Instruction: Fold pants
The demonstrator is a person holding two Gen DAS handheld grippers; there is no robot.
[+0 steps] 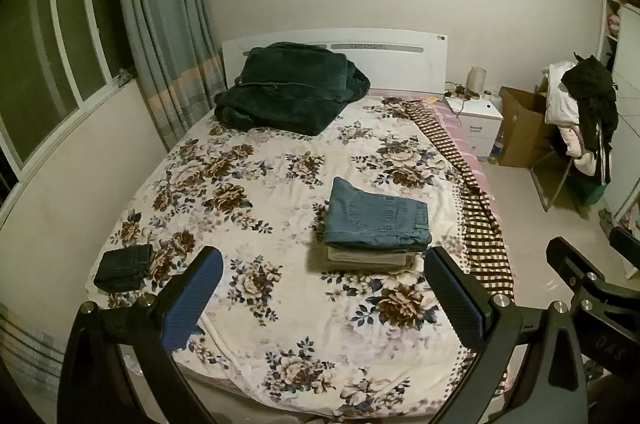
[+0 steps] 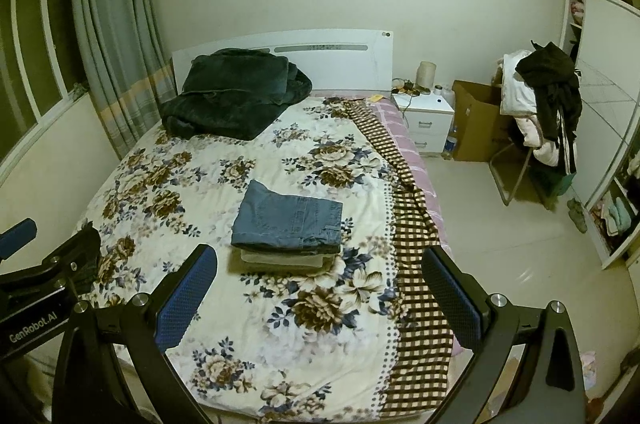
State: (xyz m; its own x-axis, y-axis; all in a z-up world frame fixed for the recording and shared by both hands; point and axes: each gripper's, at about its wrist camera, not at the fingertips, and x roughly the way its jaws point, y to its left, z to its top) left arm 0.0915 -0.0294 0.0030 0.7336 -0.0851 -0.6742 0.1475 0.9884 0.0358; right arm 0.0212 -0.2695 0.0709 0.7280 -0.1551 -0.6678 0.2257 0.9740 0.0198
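Folded blue jeans [image 1: 376,220] lie on top of folded beige pants [image 1: 366,258] in a stack on the floral bed cover [image 1: 280,191]; the jeans also show in the right wrist view [image 2: 290,222]. A small folded dark pair [image 1: 124,268] lies at the bed's left front. My left gripper [image 1: 322,300] is open and empty, held above the bed's front, short of the stack. My right gripper [image 2: 320,300] is open and empty, also in front of the stack. Each gripper shows at the edge of the other's view.
A dark green blanket [image 1: 288,87] is heaped at the headboard. A checked sheet [image 1: 480,207] hangs off the bed's right side. A white nightstand [image 2: 426,121], a cardboard box [image 2: 478,119] and a chair piled with clothes [image 2: 540,111] stand on the right. A window and curtain [image 1: 160,23] are on the left.
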